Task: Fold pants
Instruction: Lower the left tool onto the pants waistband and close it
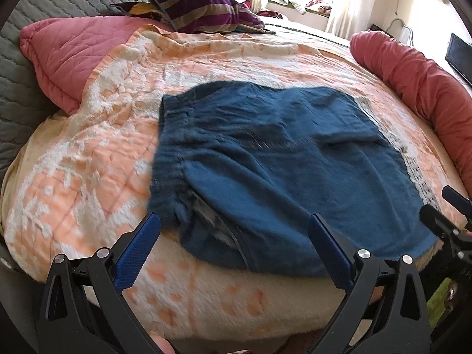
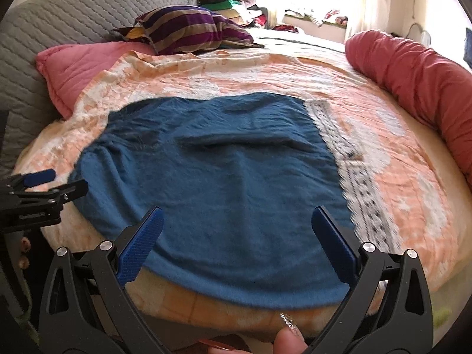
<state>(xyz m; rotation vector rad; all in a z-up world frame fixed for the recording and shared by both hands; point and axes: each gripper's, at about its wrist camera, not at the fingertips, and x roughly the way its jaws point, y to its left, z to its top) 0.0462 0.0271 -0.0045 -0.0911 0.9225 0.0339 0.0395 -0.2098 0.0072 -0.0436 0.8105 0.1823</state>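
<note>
Sunlit from a far window, the bedroom holds a bed (image 1: 206, 303) covered by a peach and white blanket (image 1: 97, 153), a flat, soft surface that suits folding.

From the left wrist camera, the blue pants (image 1: 280, 159) lie near the bed's near edge, folded into a compact rectangle with the gathered waistband (image 1: 168, 159) at the left. The left gripper (image 1: 233, 227) hangs just short of the near left corner, its jaws spread wide and holding nothing, which suggests it is free to take an edge for a further fold. The right gripper (image 1: 445, 206) shows at the right edge. A pink pillow (image 1: 67, 56) and a striped cushion (image 1: 203, 6) sit far off, clear of the work.

From the right wrist camera, the pants (image 2: 224, 177) fill the middle, with a patterned white trim (image 2: 357, 177) along their right side. The right gripper (image 2: 237, 221) hovers over the near edge, jaws spread and empty. A red bolster (image 2: 419, 79) lines the right side.
</note>
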